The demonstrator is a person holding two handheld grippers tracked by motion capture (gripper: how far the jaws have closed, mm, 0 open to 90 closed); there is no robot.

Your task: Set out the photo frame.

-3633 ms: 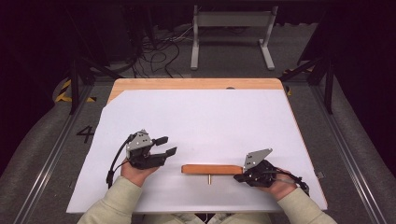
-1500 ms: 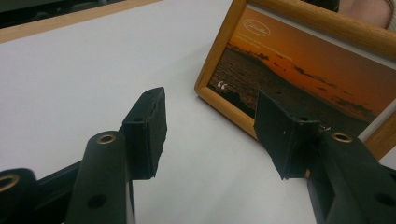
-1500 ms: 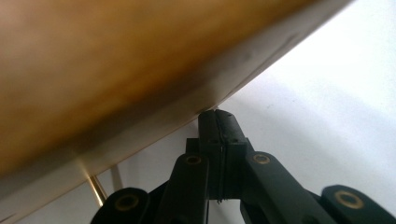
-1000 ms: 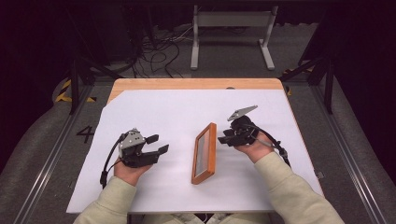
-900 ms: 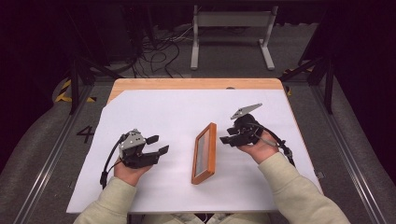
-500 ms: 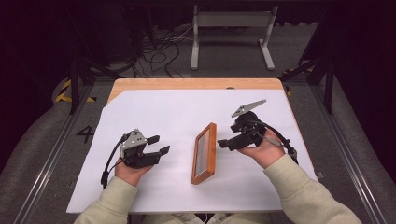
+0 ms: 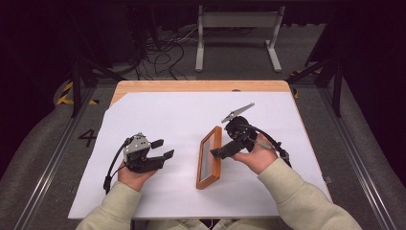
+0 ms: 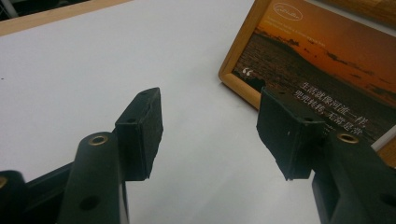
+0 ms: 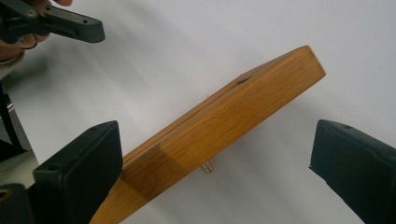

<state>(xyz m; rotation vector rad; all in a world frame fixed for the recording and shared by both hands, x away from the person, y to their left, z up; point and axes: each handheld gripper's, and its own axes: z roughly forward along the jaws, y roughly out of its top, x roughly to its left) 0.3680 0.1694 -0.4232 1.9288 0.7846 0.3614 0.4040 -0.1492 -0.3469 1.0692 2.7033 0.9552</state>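
The wooden-framed sunset picture (image 7: pixel 209 158) stands with its long axis running toward the white tabletop's (image 7: pixel 287 124) far edge, just left of the right gripper (image 7: pixel 218 152), whose 2 jaws have just been opening and grip nothing.

A wooden table (image 7: pixel 143 86) carries a white sheet (image 7: pixel 163 115); a picture frame (image 7: pixel 209 158) stands on the sheet's middle.

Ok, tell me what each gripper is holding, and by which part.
Nothing. The right gripper has just been opening, its jaws apart beside the wooden picture frame, not pressing it. The left gripper stands open.
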